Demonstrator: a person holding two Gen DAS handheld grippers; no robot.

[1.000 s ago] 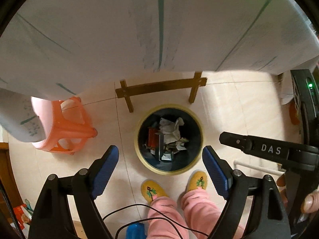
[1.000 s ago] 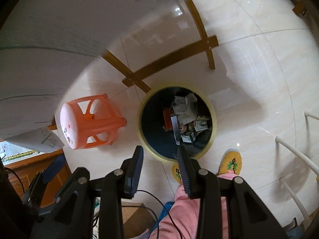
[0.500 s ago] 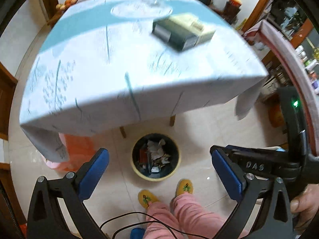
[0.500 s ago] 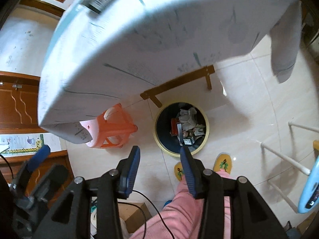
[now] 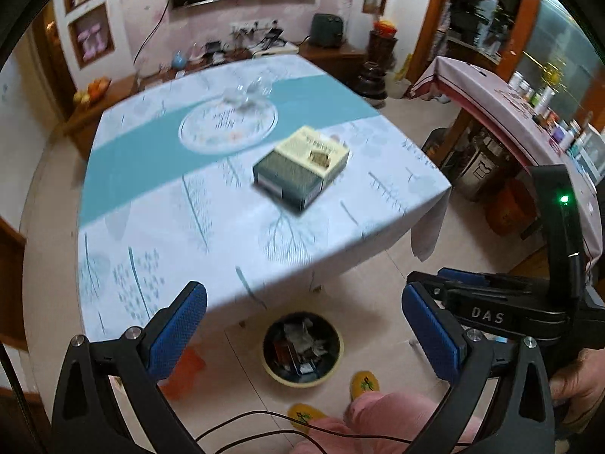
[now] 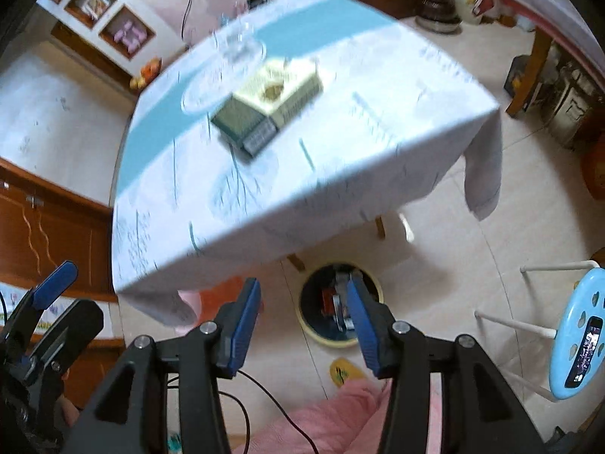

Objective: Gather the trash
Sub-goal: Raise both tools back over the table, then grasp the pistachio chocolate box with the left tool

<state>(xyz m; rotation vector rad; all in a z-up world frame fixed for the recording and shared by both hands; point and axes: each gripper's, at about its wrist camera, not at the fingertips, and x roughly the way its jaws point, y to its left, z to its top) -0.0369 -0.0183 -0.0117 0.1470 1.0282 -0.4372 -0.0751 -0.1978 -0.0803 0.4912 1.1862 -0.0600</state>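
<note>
A dark bin with a yellow rim [image 5: 338, 352] [image 6: 372, 283] stands on the floor by the table edge, holding crumpled paper and packets. A green and cream box [image 5: 302, 168] [image 6: 266, 108] lies on the blue and white tablecloth [image 5: 181, 212] [image 6: 321, 174]. My left gripper [image 5: 302, 325] hangs high above the floor, open wide and empty. My right gripper [image 6: 302, 321], also raised over the bin, holds nothing, and its jaws are opening. The right gripper shows at the right of the left wrist view.
A glass plate [image 5: 228, 126] with a glass on it sits behind the box. An orange stool [image 6: 217, 295] stands under the table corner, and a light blue stool [image 6: 578, 333] with a phone stands at right. A person's pink trouser legs and yellow slippers [image 5: 365, 382] are beside the bin.
Both grippers rose from just over the bin to above table height, so the tabletop and box came into view. The left jaws spread wider and the right jaws opened further.
</note>
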